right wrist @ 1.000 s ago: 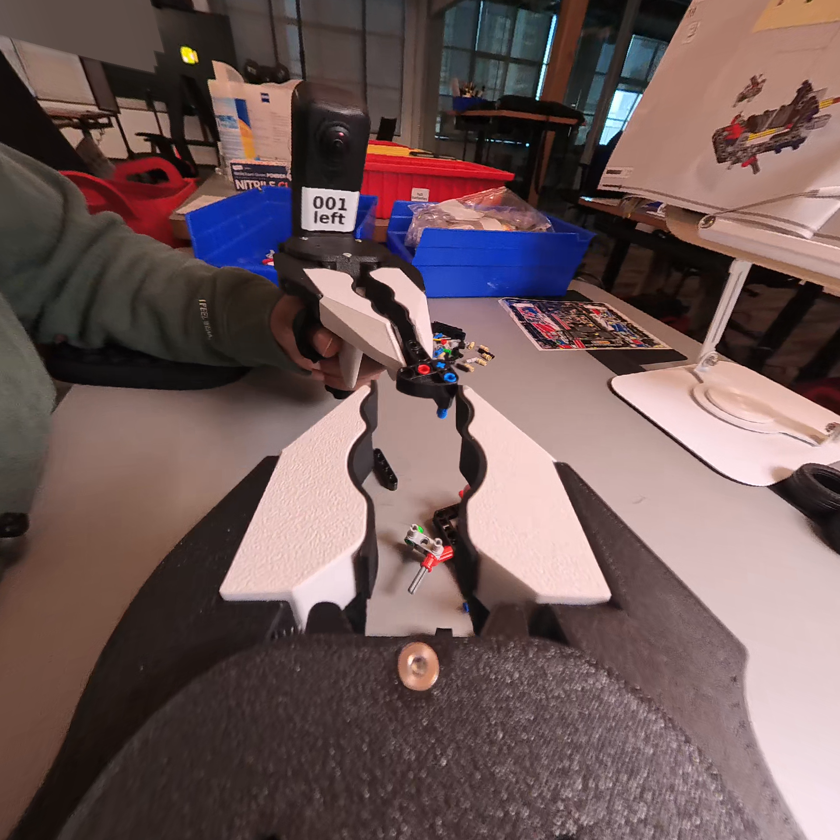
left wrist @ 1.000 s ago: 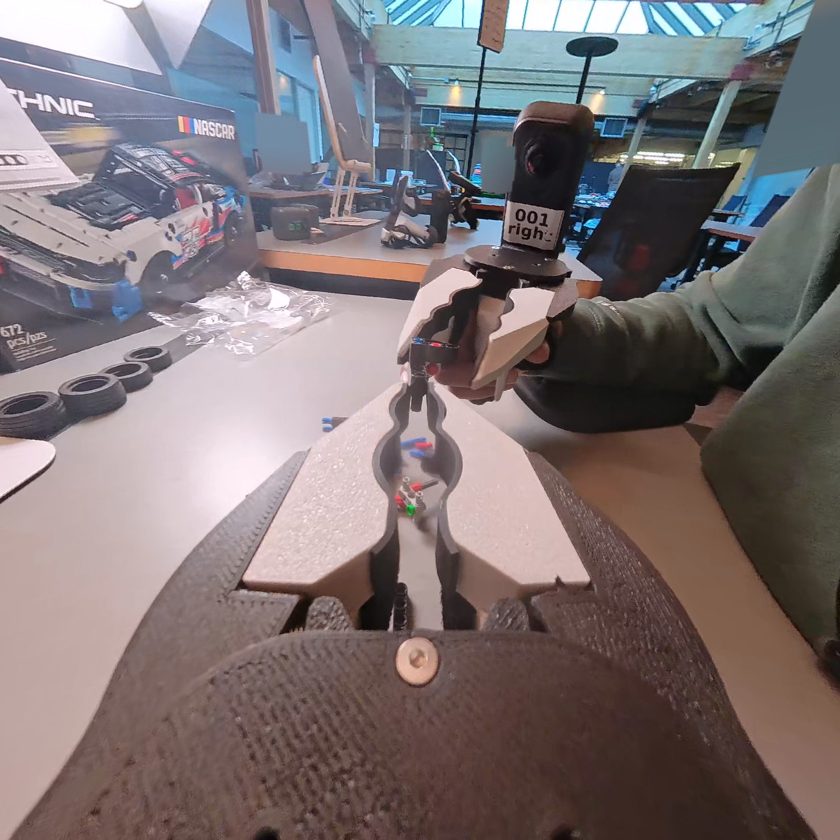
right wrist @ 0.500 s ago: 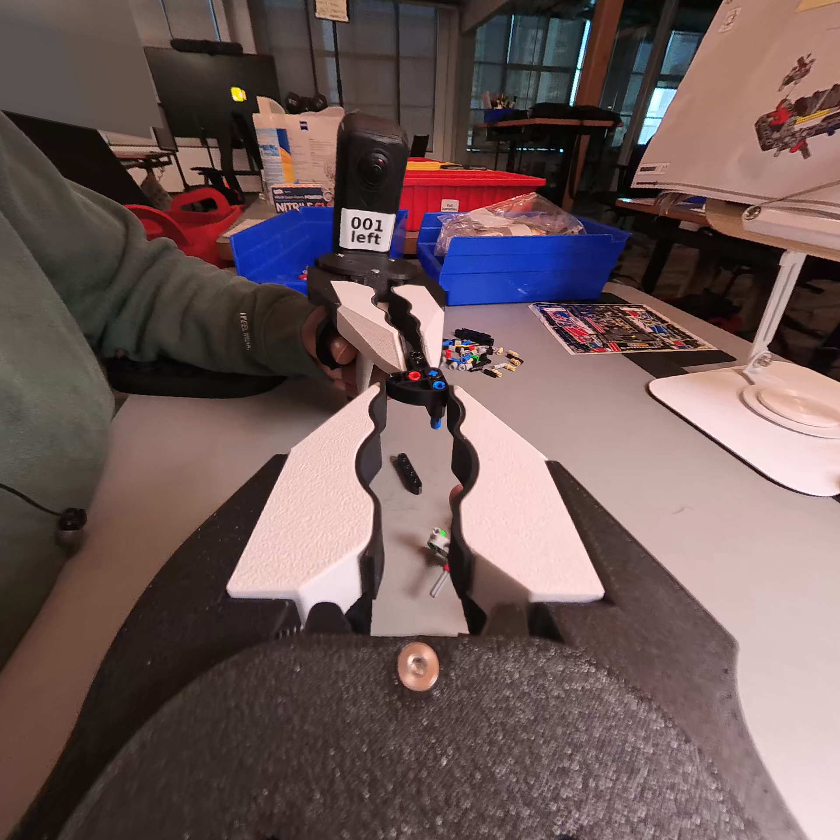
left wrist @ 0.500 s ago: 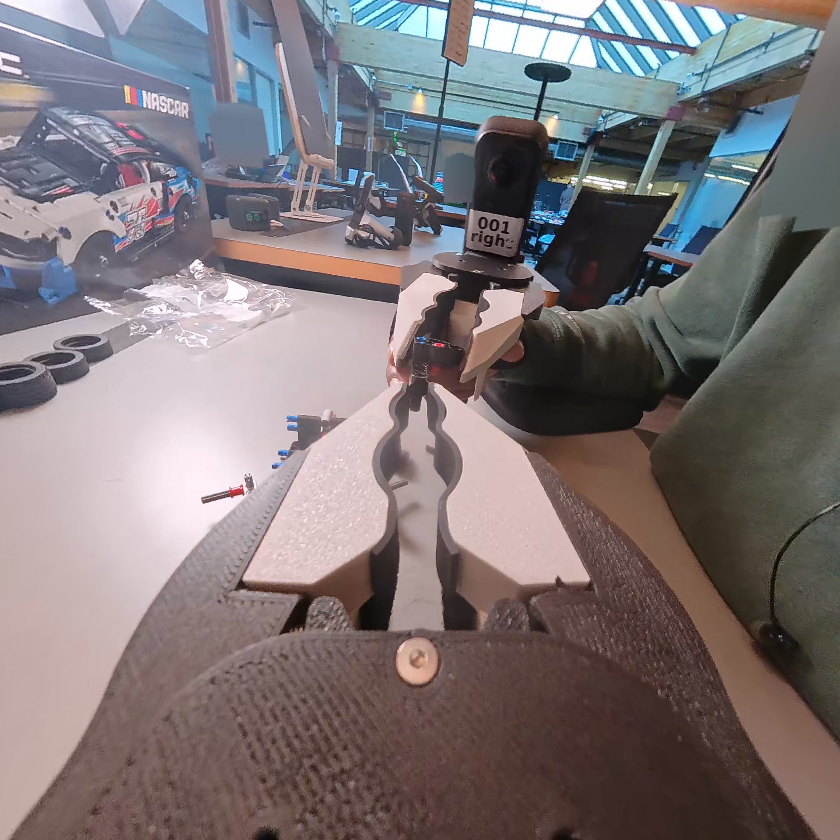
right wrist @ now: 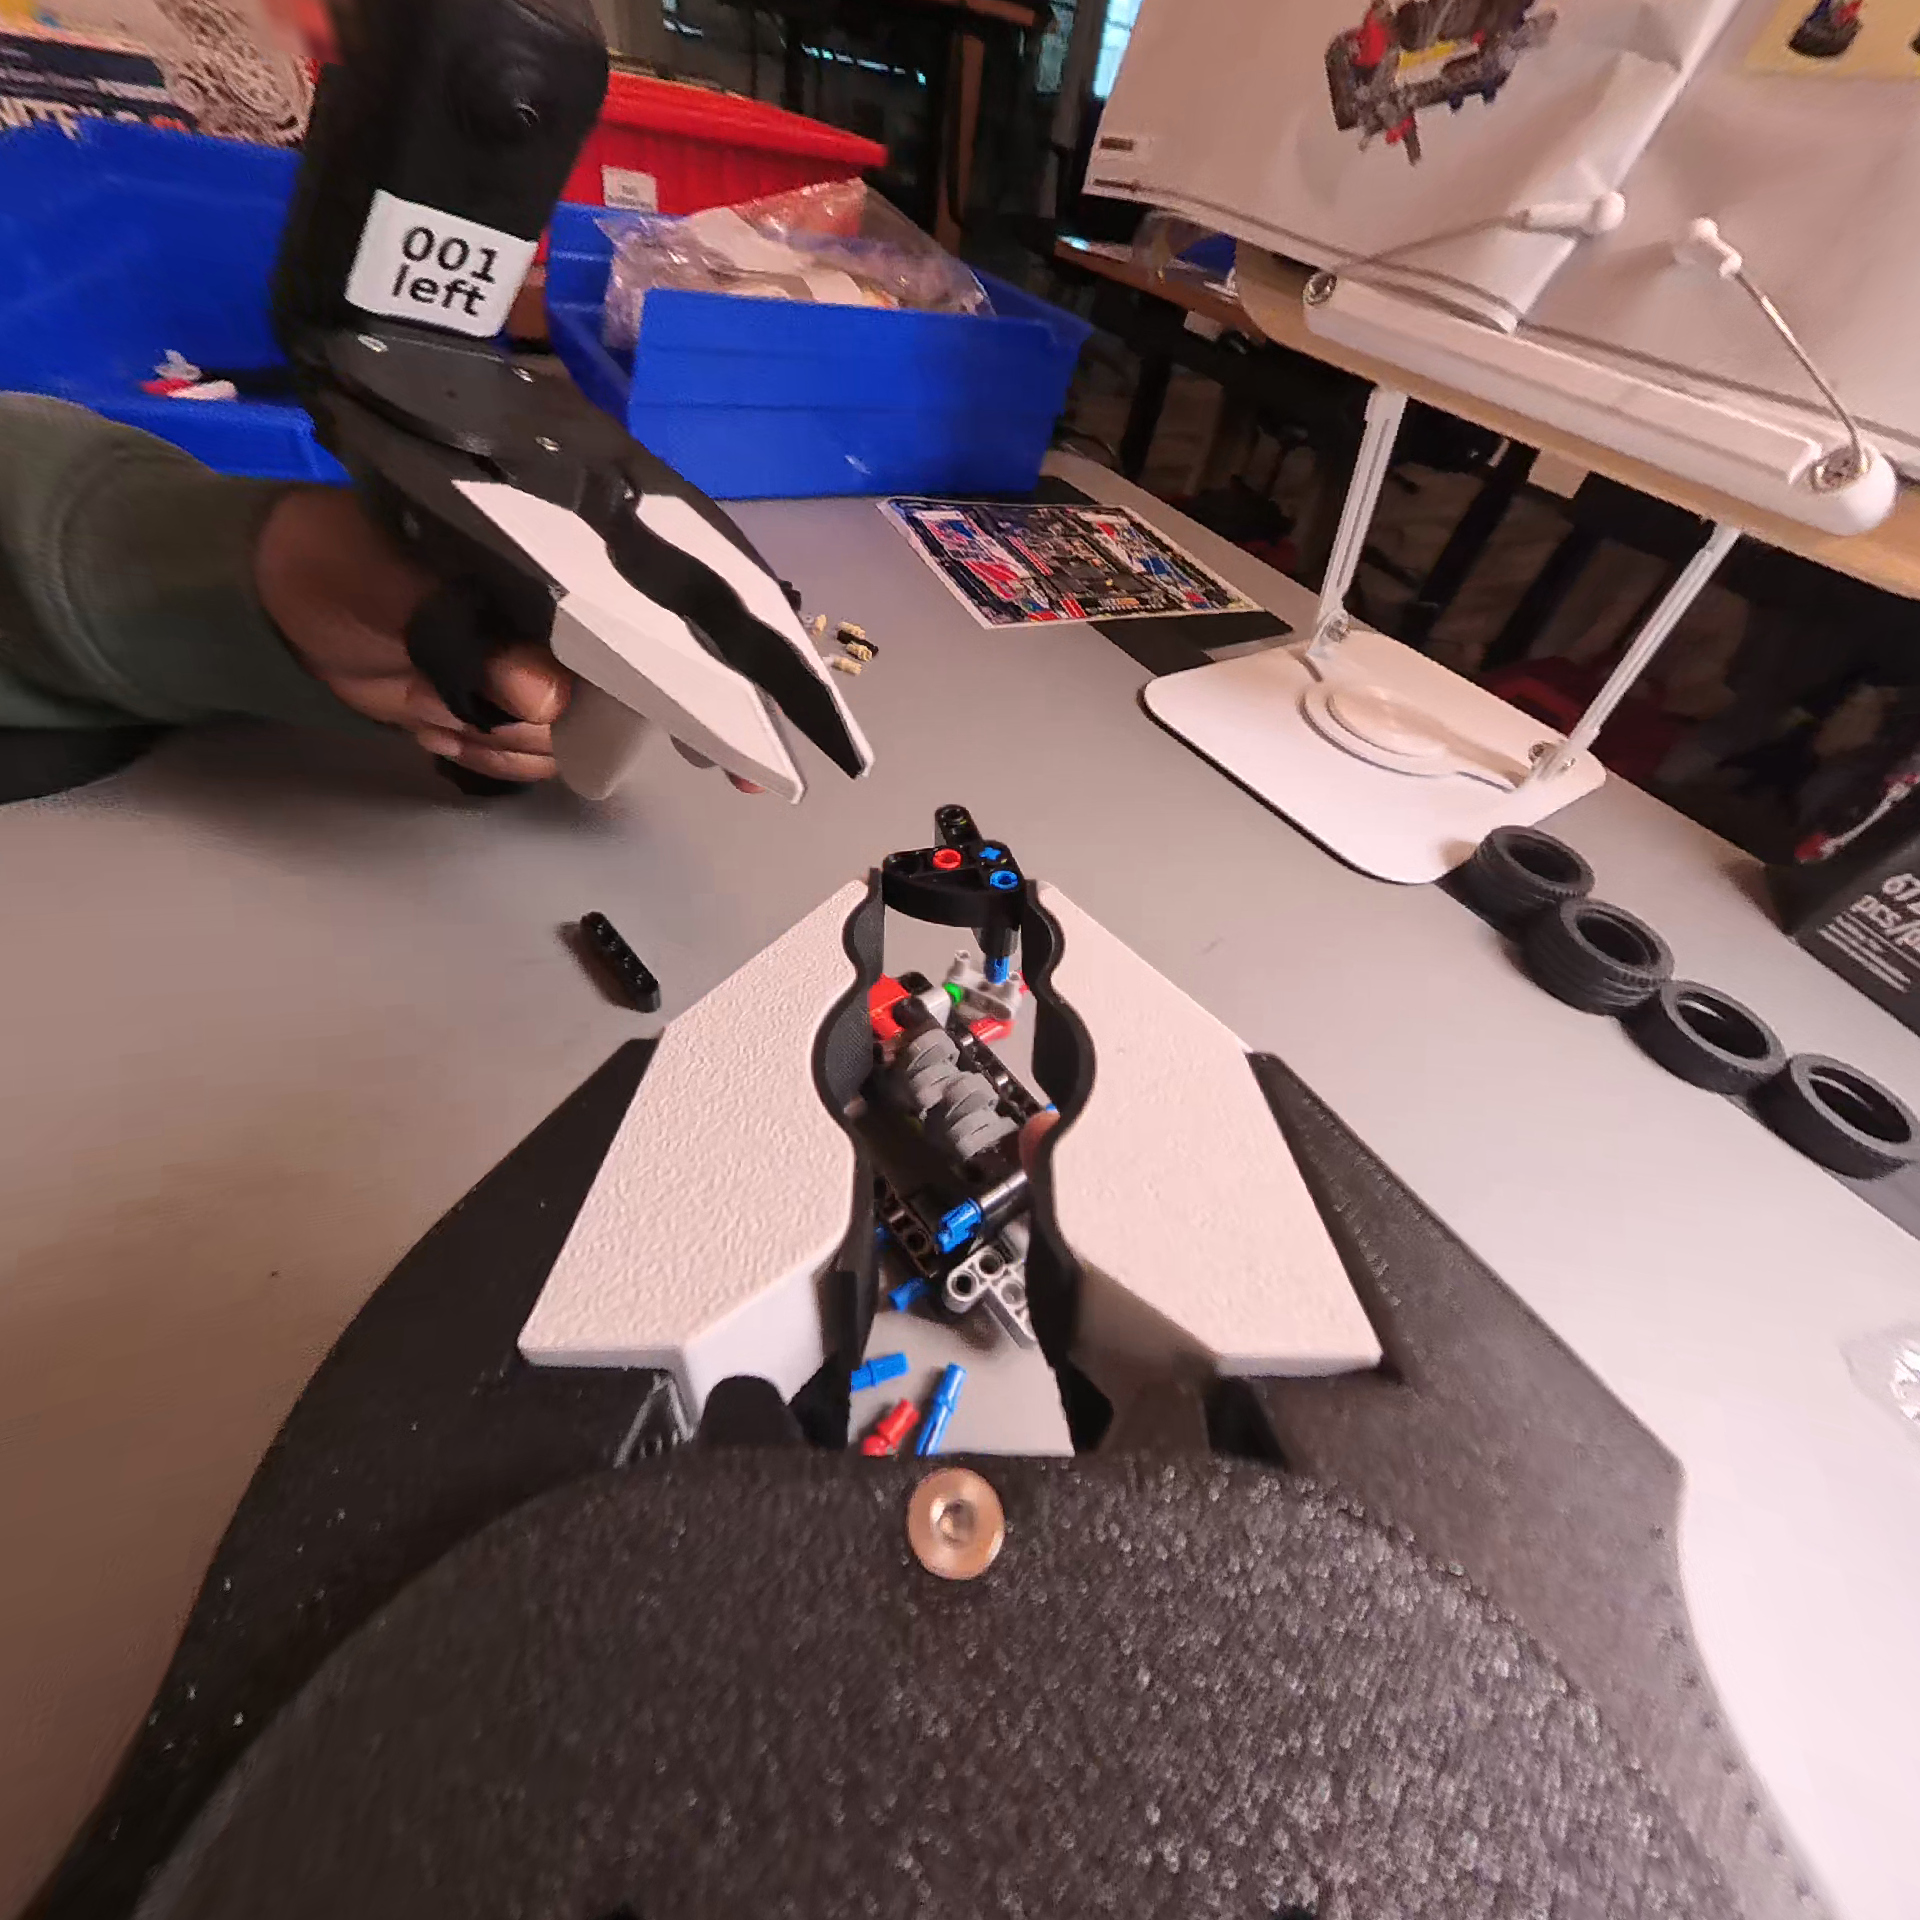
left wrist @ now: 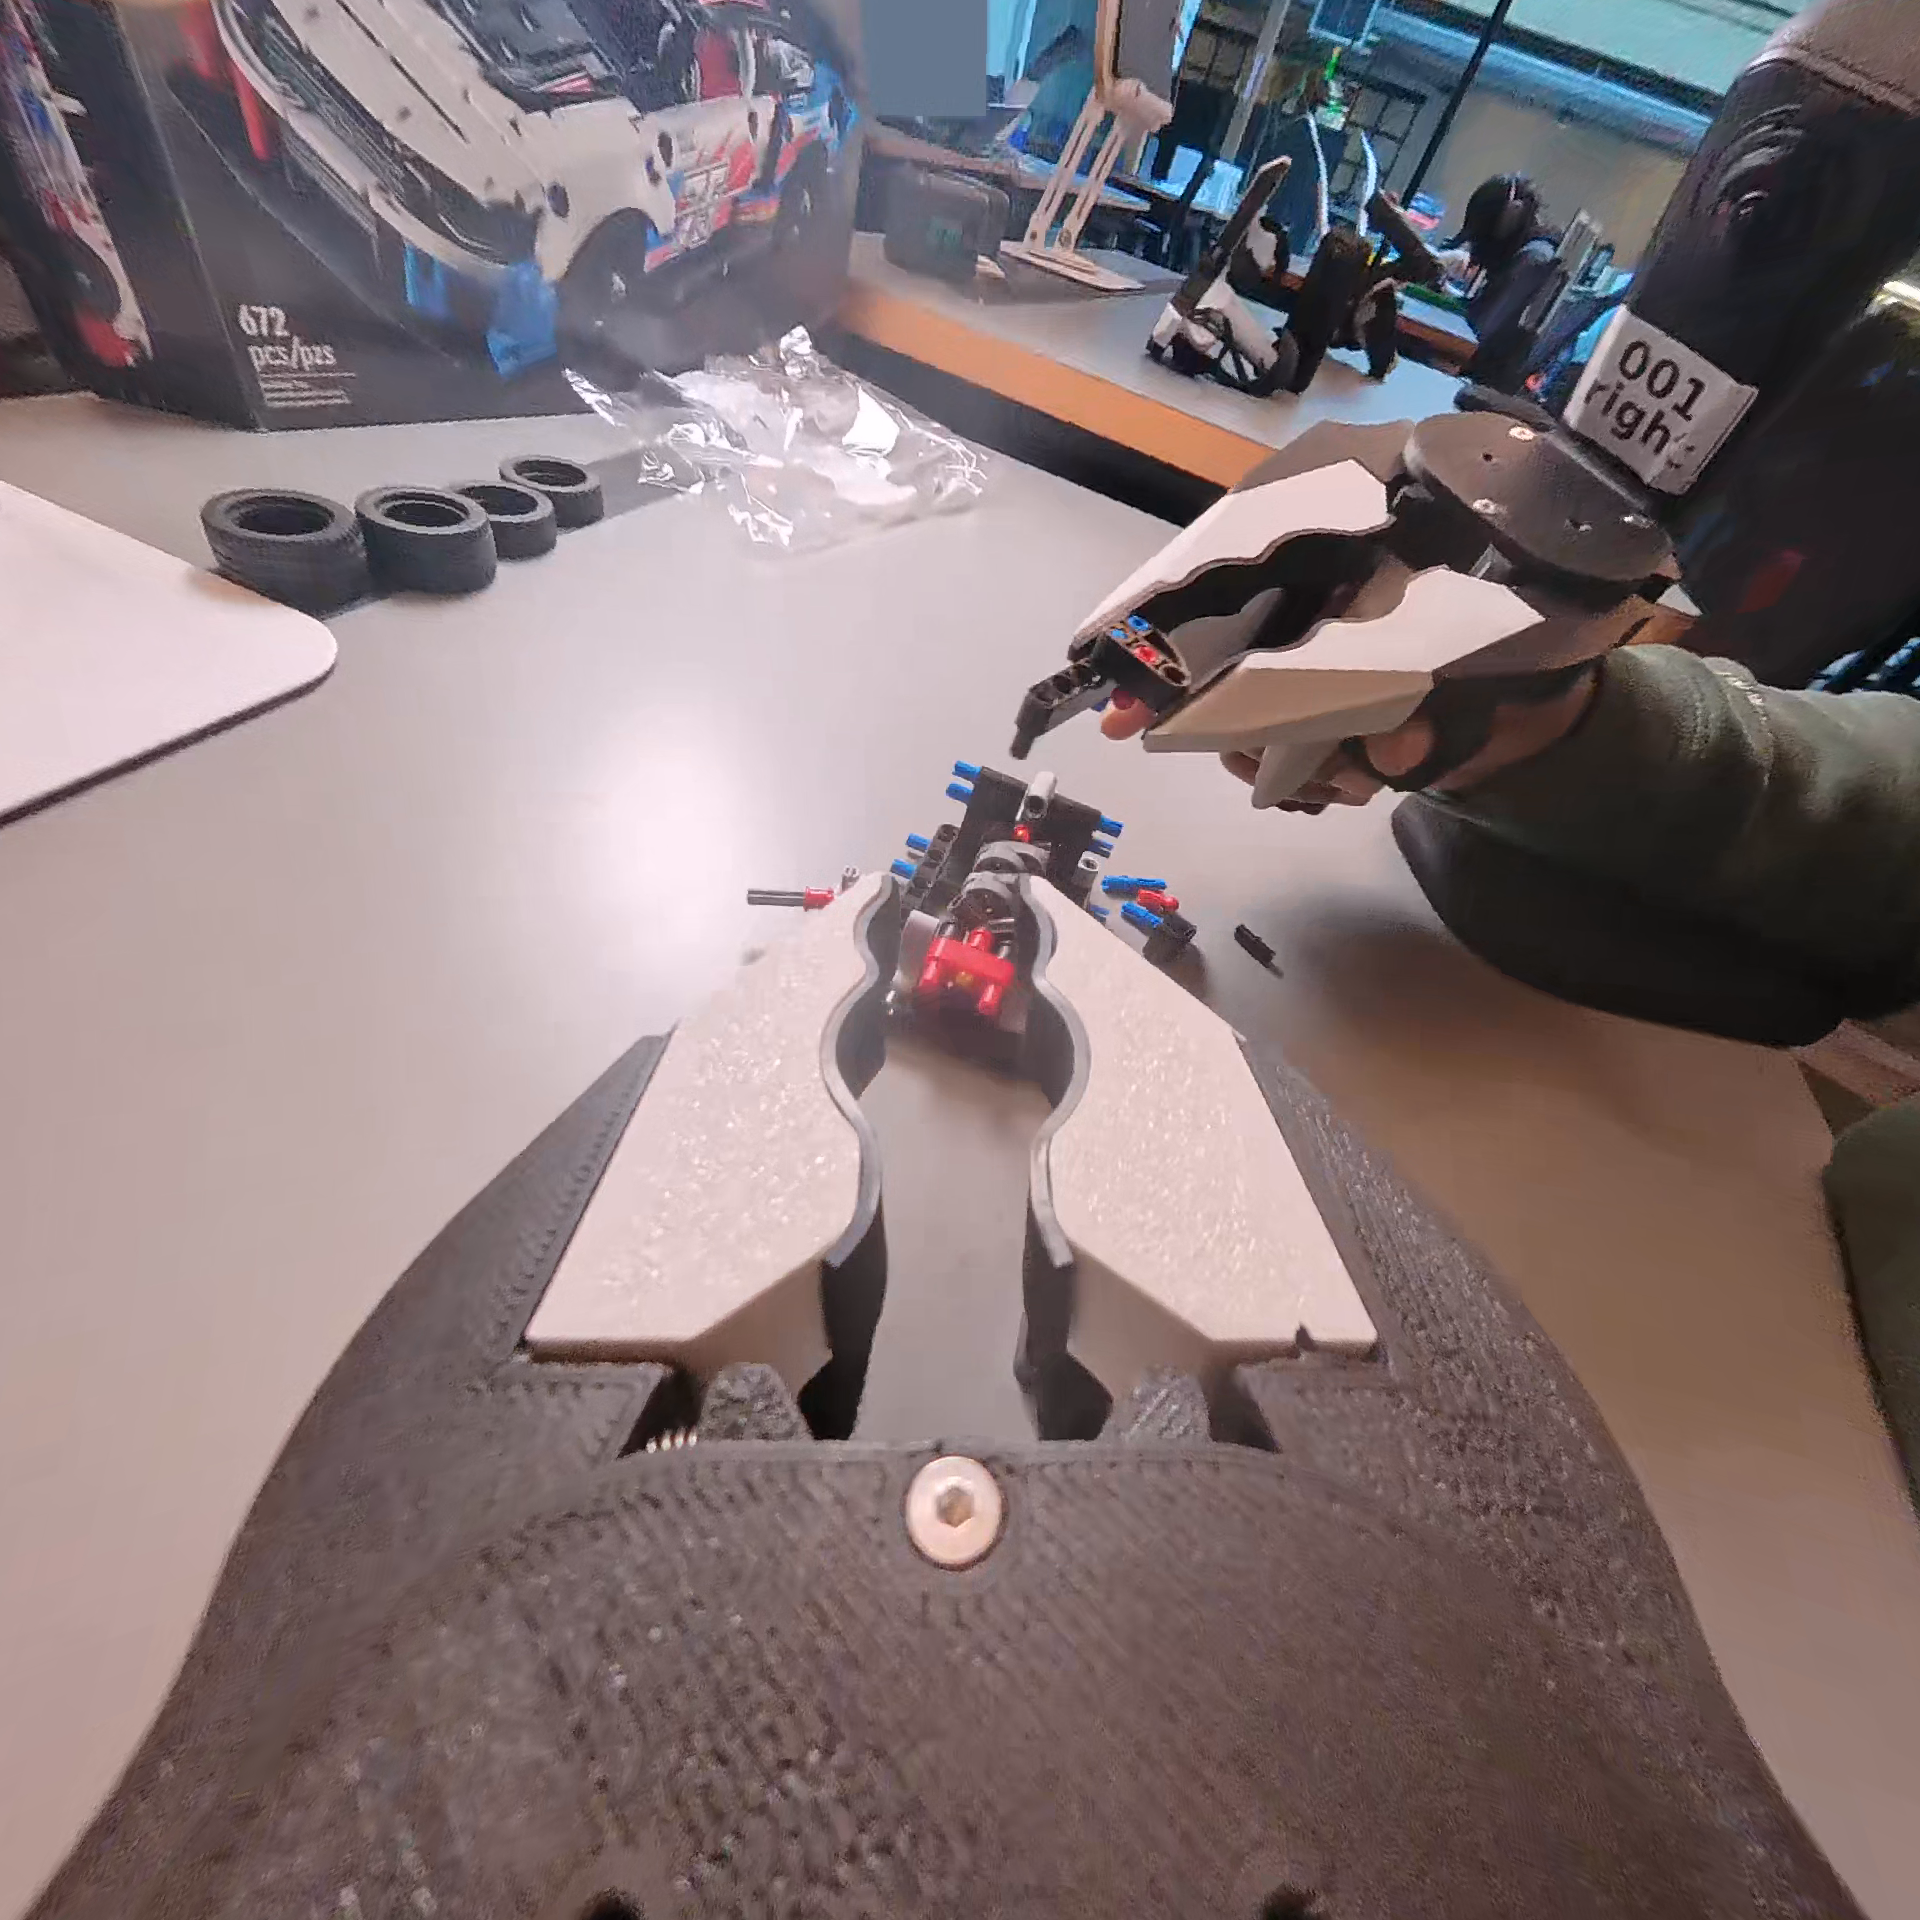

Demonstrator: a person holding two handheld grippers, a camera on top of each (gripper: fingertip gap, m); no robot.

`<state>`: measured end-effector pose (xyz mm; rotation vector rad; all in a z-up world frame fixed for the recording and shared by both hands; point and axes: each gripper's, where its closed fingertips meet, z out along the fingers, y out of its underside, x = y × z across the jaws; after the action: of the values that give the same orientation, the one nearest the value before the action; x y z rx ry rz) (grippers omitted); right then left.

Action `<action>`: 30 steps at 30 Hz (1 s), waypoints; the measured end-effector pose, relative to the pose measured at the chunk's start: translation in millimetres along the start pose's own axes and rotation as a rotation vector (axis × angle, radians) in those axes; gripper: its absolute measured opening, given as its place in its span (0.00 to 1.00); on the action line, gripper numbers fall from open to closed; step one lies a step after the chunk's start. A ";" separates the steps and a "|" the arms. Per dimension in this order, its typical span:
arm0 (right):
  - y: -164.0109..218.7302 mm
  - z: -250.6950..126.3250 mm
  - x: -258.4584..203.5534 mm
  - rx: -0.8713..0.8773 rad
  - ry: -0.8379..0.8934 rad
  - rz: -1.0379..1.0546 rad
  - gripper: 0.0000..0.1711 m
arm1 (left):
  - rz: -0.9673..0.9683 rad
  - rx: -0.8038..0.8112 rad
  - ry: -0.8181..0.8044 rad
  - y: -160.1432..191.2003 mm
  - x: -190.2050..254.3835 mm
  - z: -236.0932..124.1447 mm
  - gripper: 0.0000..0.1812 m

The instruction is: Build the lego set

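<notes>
Your right tool [right wrist: 951,904] is closed on a black lego piece [right wrist: 956,873] with red and blue pins; the piece sits crosswise between the fingertips. In the left wrist view this tool [left wrist: 1117,675] appears at 2 o'clock, raised above the tabletop [left wrist: 468,883], with the piece [left wrist: 1101,675] projecting from its tip and angled downward.

Your left tool [left wrist: 961,899] is empty. Its fingers stand a moderate gap apart, and the tips frame the near end of the lego assembly [left wrist: 997,873] without visible contact. In the right wrist view the left tool [right wrist: 821,764] sits at 11 o'clock, tip pointing down toward the tabletop [right wrist: 260,1039], with nothing between its fingers.

The lego assembly rests on the tabletop. In the right wrist view it [right wrist: 951,1101] lies directly below the held piece, seen through the gap between the right tool's fingers: grey gear parts at its middle, red parts at the far end. Loose blue and red pins [right wrist: 909,1397] lie near the base of that gap. A short black beam [right wrist: 618,961] lies apart at 10 o'clock.

Four black tires [left wrist: 405,514] stand in a row at 10 o'clock in the left wrist view, with a clear plastic bag [left wrist: 790,436] and the set's box [left wrist: 343,208] beyond them.
</notes>
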<state>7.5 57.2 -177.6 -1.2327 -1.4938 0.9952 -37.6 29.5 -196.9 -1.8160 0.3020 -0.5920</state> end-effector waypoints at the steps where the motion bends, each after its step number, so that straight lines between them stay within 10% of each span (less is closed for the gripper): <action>1: 0.8 0.2 0.4 -0.001 0.000 0.005 0.14 | -0.005 0.002 0.010 -0.5 2.8 1.3 0.10; 11: -3.7 8.3 -10.4 0.005 0.131 -0.267 0.13 | -0.325 0.098 0.139 -23.2 40.0 19.9 0.12; 20: -8.7 14.8 -20.4 -0.047 0.311 -0.610 0.13 | -0.143 0.042 0.013 -17.6 41.5 31.3 0.07; 30: -9.8 -7.4 -59.3 0.060 -0.218 -0.313 0.21 | 0.315 -0.031 0.280 -5.7 68.6 -0.6 0.07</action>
<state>16.4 -2.7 -175.8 -0.8348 -1.7485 0.9757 19.2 -2.4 -174.6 -1.6690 0.7745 -0.6185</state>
